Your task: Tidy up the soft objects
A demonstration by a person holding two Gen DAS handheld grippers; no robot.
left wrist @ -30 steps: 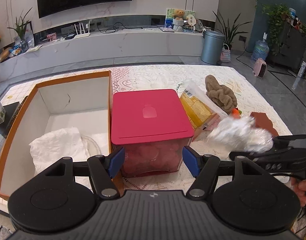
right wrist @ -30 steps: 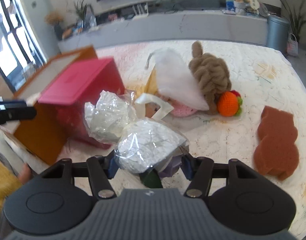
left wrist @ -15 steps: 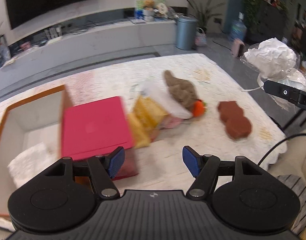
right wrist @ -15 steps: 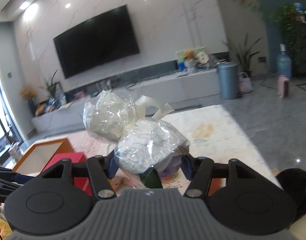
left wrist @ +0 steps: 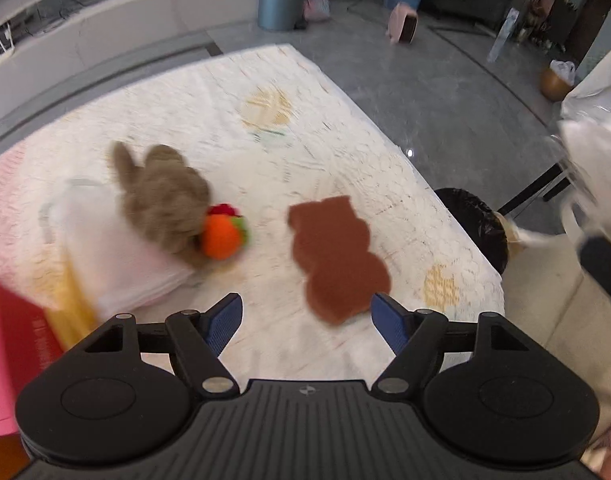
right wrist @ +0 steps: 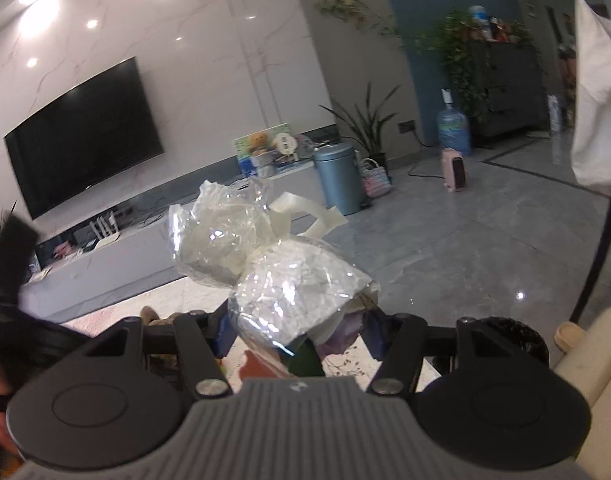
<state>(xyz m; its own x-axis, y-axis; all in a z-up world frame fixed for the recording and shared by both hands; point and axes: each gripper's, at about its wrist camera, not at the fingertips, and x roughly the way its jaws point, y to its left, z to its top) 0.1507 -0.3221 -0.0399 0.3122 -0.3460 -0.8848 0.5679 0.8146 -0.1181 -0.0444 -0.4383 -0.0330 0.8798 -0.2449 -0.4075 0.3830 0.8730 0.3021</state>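
Table [left wrist: 233, 92], pale patterned cloth on it, fills most of my left view, motion-blurred. Red box [left wrist: 9, 320] cut off at the left edge. Just right of it a white bag [left wrist: 117, 252] lying over something yellow [left wrist: 71, 300]. Brown plush toy [left wrist: 165, 200] rests partly on the bag. Orange knitted ball [left wrist: 221, 236] touches the plush's lower right side. Brown flat sponge [left wrist: 333, 256], bear-like outline, lies flat and apart from the ball, to its right.

My left gripper [left wrist: 307, 322] points down at the cloth; its jaws have just been opening and stand wide, nothing between the pads. The sponge's near end shows just above the right blue pad.

My right gripper [right wrist: 297, 332] is up off the table, facing the room: TV [right wrist: 85, 136] on the marble wall, blue bin [right wrist: 339, 178] on the floor. Its jaws are clamped on a crinkled clear plastic bundle [right wrist: 281, 280] with white soft stuff inside, tied with a pale ribbon [right wrist: 301, 216]. The bundle sticks up and forward from the pads. In the left view the same bundle blurs past the right edge.
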